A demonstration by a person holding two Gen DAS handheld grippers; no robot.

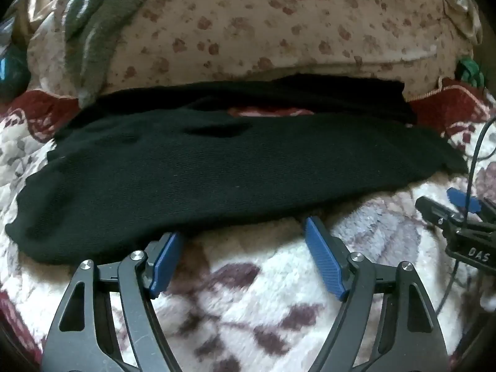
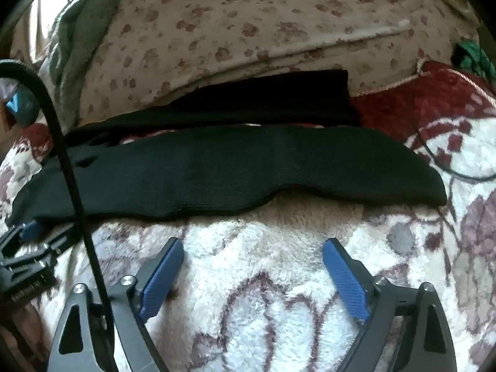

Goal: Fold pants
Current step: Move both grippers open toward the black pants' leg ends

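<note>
The black pants (image 1: 173, 167) lie stretched left to right across a fleecy white blanket (image 1: 248, 279) patterned with dull purple and dark red flowers. Two dark bands show: a nearer, wider one and a farther, narrower one, with a sliver of the red-and-white blanket visible in the gap between them. The near edge of the pants curves across both views.

The left gripper (image 1: 243, 232) stands wide open at that near edge. Its left blue pad (image 1: 166, 260) has its tip touching or tucked just under the hem, while the right blue pad (image 1: 325, 257) rests on bare blanket just short of the fabric. Nothing lies between the pads but blanket.

The right gripper (image 2: 252, 245) is also spread wide and holds nothing. Both of its blue pads sit over the white fleece, near the pants' edge but apart from it. In the left wrist view, this gripper appears at the far right margin, low against the blanket. In the right wrist view, a black cable (image 2: 68, 167) crosses the left part of the picture in front of the pants.

Beyond the pants rises a beige cushion (image 1: 279, 24) dotted with reddish-brown blotches, and a grey-green cloth (image 1: 102, 31) drapes over its left side. A bit of green material (image 2: 471, 55) shows at the far right.
</note>
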